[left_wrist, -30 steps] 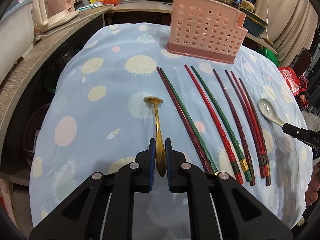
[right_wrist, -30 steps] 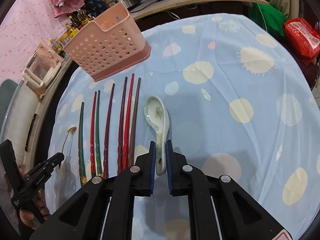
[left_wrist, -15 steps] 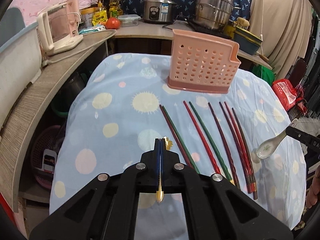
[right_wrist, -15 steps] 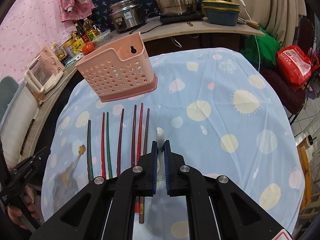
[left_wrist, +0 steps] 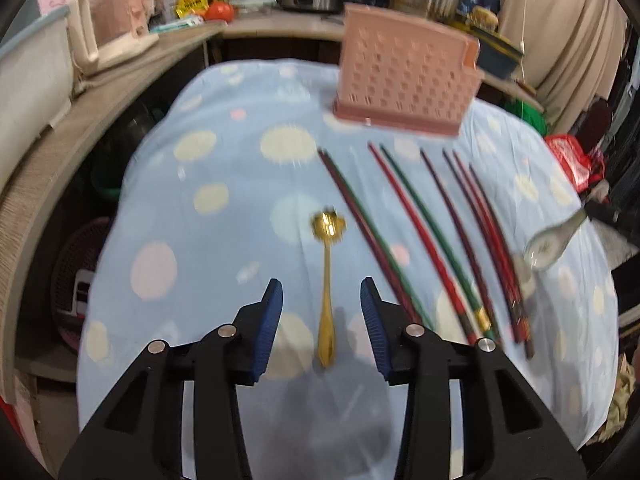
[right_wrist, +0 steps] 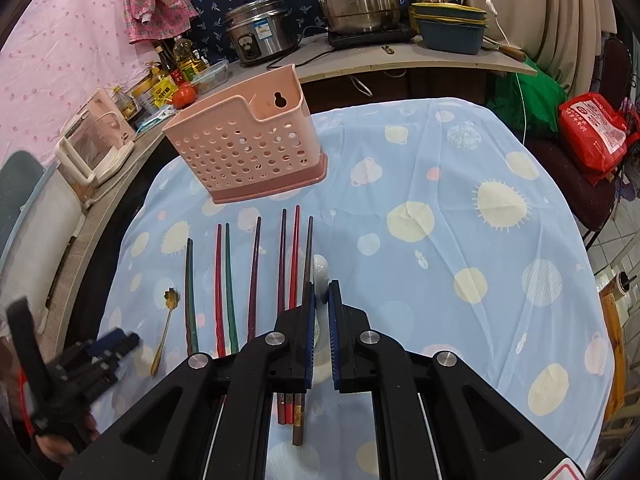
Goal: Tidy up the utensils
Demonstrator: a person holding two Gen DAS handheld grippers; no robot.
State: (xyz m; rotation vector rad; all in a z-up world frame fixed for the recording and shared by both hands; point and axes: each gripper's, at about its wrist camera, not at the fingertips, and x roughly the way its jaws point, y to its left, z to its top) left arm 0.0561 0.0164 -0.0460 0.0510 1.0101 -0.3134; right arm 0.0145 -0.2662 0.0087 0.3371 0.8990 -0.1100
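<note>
A gold spoon [left_wrist: 327, 280] lies on the blue spotted tablecloth between the open fingers of my left gripper [left_wrist: 321, 300]; it also shows in the right wrist view [right_wrist: 164, 328]. My right gripper [right_wrist: 320, 304] is shut on a white ceramic spoon [right_wrist: 321, 270], held above the cloth; that spoon shows at the right of the left wrist view [left_wrist: 554, 240]. Several red, green and dark chopsticks [left_wrist: 424, 236] lie in a row between the two spoons. A pink perforated utensil holder [right_wrist: 244, 148] stands upright at the far side of the table.
The round table [right_wrist: 460, 208] is ringed by a curved counter [right_wrist: 400, 62] holding pots, a rice cooker, bottles and a pink appliance [left_wrist: 108, 28]. A red bag [right_wrist: 592, 136] sits off the table's right edge. A basket [left_wrist: 74, 256] sits on the floor at the left.
My left gripper has opened and let go of the gold spoon, which now lies flat on the cloth. My right gripper still holds the white spoon up.
</note>
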